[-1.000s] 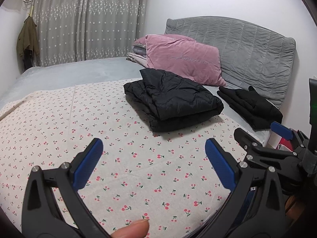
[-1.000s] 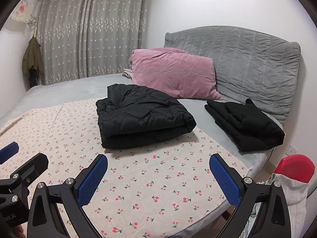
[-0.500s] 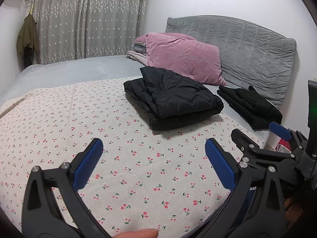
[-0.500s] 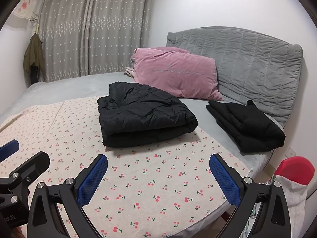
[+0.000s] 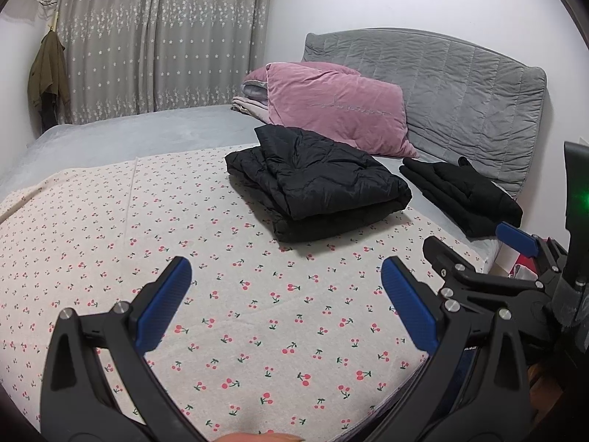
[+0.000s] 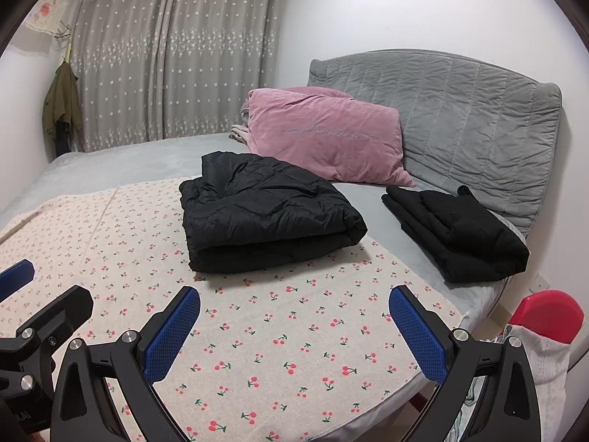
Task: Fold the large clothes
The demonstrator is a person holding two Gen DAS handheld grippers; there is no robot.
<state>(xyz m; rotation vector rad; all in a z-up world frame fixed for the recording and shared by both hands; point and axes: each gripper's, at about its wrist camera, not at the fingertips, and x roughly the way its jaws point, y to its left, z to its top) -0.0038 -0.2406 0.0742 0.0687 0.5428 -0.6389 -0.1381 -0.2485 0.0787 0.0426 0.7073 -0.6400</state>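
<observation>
The left hand-held gripper (image 5: 283, 305) and right hand-held gripper (image 6: 294, 331) are both hovering spread wide and empty above the cherry-print sheet (image 6: 287, 346). A folded black puffer jacket (image 6: 265, 213) is lying on the sheet's far part; another folded black garment (image 6: 460, 235) is resting nearby on the grey bed (image 6: 129, 162), beside a pink pillow (image 6: 327, 136).

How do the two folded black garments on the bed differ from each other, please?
The puffy jacket is bulkier and slightly shiny; the other black garment is flatter and matte. The jacket lies mostly on the cherry-print sheet, the other on the bare grey bedding by the headboard. Both are black, folded and untouched.
</observation>
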